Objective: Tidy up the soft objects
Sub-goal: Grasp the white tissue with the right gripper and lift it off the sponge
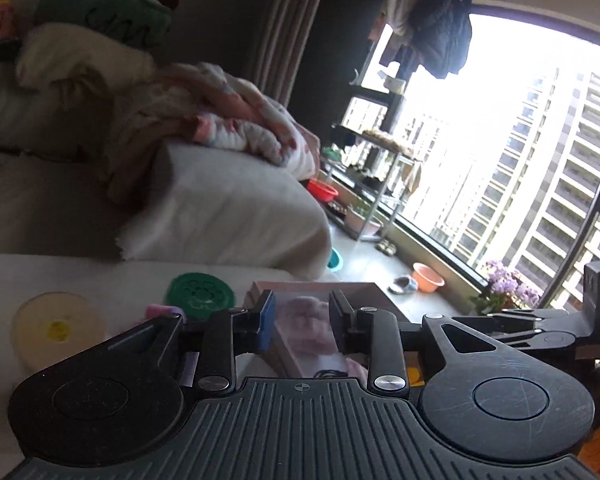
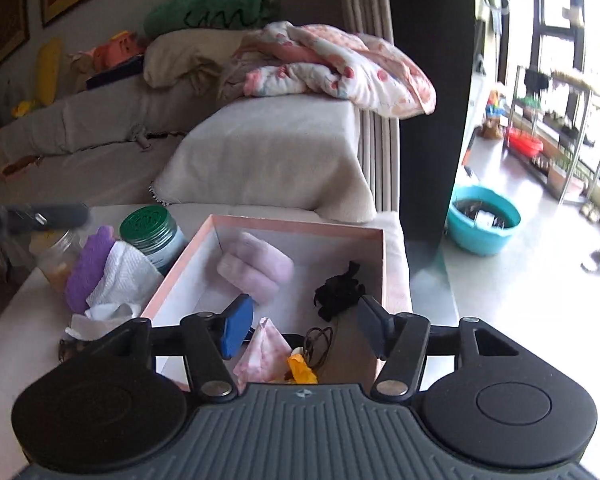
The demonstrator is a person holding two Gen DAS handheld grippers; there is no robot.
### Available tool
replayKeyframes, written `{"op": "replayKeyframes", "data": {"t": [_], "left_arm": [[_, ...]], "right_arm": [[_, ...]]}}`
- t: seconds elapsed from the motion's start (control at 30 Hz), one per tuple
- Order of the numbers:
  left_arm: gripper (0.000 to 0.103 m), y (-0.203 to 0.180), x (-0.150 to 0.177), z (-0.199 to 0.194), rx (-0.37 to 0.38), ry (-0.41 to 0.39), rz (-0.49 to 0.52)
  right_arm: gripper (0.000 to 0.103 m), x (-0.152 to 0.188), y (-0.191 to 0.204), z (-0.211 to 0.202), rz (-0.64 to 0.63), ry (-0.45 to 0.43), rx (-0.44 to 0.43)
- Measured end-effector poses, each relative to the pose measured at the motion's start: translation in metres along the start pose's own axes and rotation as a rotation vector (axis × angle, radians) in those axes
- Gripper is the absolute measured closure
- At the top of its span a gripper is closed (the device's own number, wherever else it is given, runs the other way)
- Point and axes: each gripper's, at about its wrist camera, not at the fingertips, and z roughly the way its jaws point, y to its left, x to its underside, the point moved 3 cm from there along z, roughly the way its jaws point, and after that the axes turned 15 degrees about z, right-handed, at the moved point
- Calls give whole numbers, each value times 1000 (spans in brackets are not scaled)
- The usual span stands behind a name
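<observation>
A pink open box (image 2: 300,230) stands on the white table. A rolled pink towel (image 2: 256,268), a black fabric bundle (image 2: 338,284), a pink patterned pouch (image 2: 264,350) and a yellow item (image 2: 300,366) lie in it. My right gripper (image 2: 304,326) is open and empty above the box's near end. My left gripper (image 1: 302,322) is open beside the box (image 1: 360,290), the pink towel (image 1: 310,326) showing between its fingers. A purple cloth (image 2: 88,268) and a white cloth (image 2: 126,276) lie left of the box.
A green-lidded jar (image 2: 152,230) and a glass jar (image 2: 54,258) stand left of the box. A cream round lid (image 1: 56,328) and the green lid (image 1: 200,292) show in the left wrist view. A grey sofa (image 2: 276,152) with a floral blanket (image 2: 340,64) is behind. A teal basin (image 2: 484,220) sits on the floor.
</observation>
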Motion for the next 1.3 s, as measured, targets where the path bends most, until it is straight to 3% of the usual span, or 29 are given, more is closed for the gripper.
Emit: {"op": "replayKeyframes", "data": {"t": [0.1, 0.17, 0.27, 0.37, 0.53, 0.67, 0.7, 0.73, 0.87, 0.97, 1.07, 1.13, 1.2, 1.23, 1.3], "left_arm": [[71, 22, 19, -28, -162, 4, -3], [71, 33, 41, -33, -204, 56, -21], [71, 38, 78, -36, -180, 129, -46], [71, 29, 102, -31, -137, 176, -7], [71, 4, 112, -11, -65, 226, 106], [71, 12, 112, -7, -85, 230, 71], [71, 17, 112, -11, -94, 222, 45], [71, 21, 112, -14, -106, 215, 22], [71, 37, 117, -41, -137, 197, -27], [71, 44, 119, -52, -142, 188, -43], [71, 47, 118, -63, -150, 171, -54], [71, 50, 118, -67, -156, 165, -57], [71, 52, 118, -68, -160, 163, -63], [71, 52, 119, -68, -160, 162, -66], [71, 50, 119, -68, -150, 161, -68]], "right_arm": [[36, 23, 22, -4, -43, -12, -51], [35, 31, 30, -2, -53, -3, -70], [35, 56, 55, 3, -96, 25, -108], [35, 84, 82, 7, -164, 39, -126], [35, 105, 106, 13, -211, 82, -158], [35, 105, 122, 8, -332, 25, -118], [35, 108, 133, 9, -443, -27, -80], [35, 108, 133, 9, -443, -27, -80], [36, 117, 166, 34, -682, -121, -4], [39, 117, 177, 50, -726, -117, 12], [59, 109, 184, 72, -719, -97, 49], [97, 102, 182, 79, -667, -46, 21], [99, 91, 173, 59, -476, 118, -137], [99, 91, 173, 59, -476, 118, -137], [99, 88, 163, 37, -372, 209, -230]]}}
